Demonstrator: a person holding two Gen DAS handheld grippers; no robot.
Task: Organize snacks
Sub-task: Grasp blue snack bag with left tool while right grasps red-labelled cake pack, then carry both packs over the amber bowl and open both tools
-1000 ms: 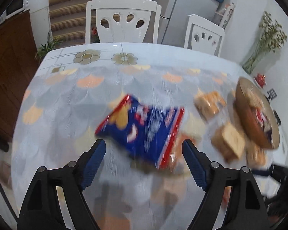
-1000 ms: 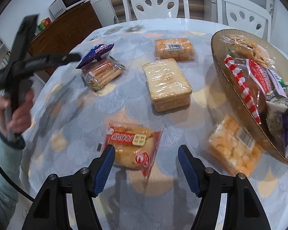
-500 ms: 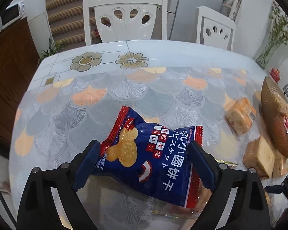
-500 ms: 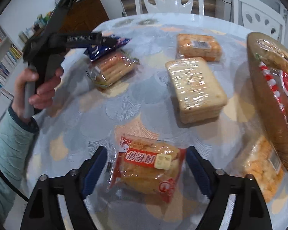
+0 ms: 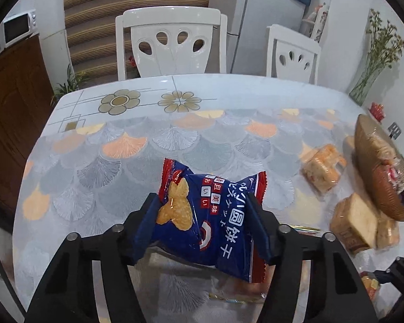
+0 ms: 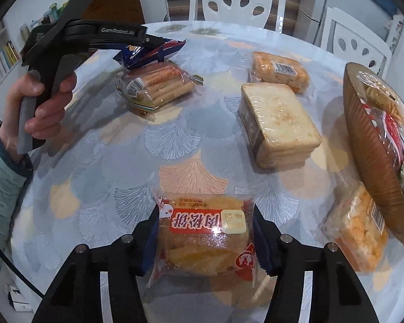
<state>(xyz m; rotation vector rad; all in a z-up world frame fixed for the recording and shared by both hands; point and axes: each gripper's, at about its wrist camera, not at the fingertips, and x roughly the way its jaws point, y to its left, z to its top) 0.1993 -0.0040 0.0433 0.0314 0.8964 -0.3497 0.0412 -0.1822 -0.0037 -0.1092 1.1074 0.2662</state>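
A round table (image 6: pixel 99 161) with a fan-pattern cloth in grey, white and orange fills both views, with white chairs (image 5: pixel 171 41) at its far side. At the right edge of the table sits a brown wicker basket (image 6: pixel 369 156), tilted in the fisheye view and already holding several wrapped snacks. Near the basket lie a pale block of wrapped crackers (image 6: pixel 280 123), an orange pack (image 6: pixel 278 71) behind it, and a bag of puffed orange pieces (image 6: pixel 355 237) just beside the basket's near rim. Toward the left, a clear pack of biscuit sticks (image 6: pixel 156 84) lies on the cloth. The left gripper (image 5: pixel 202 215), held by a hand (image 6: pixel 44 102) in a pale green sleeve, has its jaws closing on a blue biscuit bag (image 5: pixel 204 220); the pads press its sides and the foil is crumpled between them, just above the biscuit sticks. The right gripper (image 6: pixel 204 239) points down at a red-labelled cake pack (image 6: pixel 204 239) lying on the cloth near the front edge; its jaws are closing, and both pads touch the wrapper's sides.
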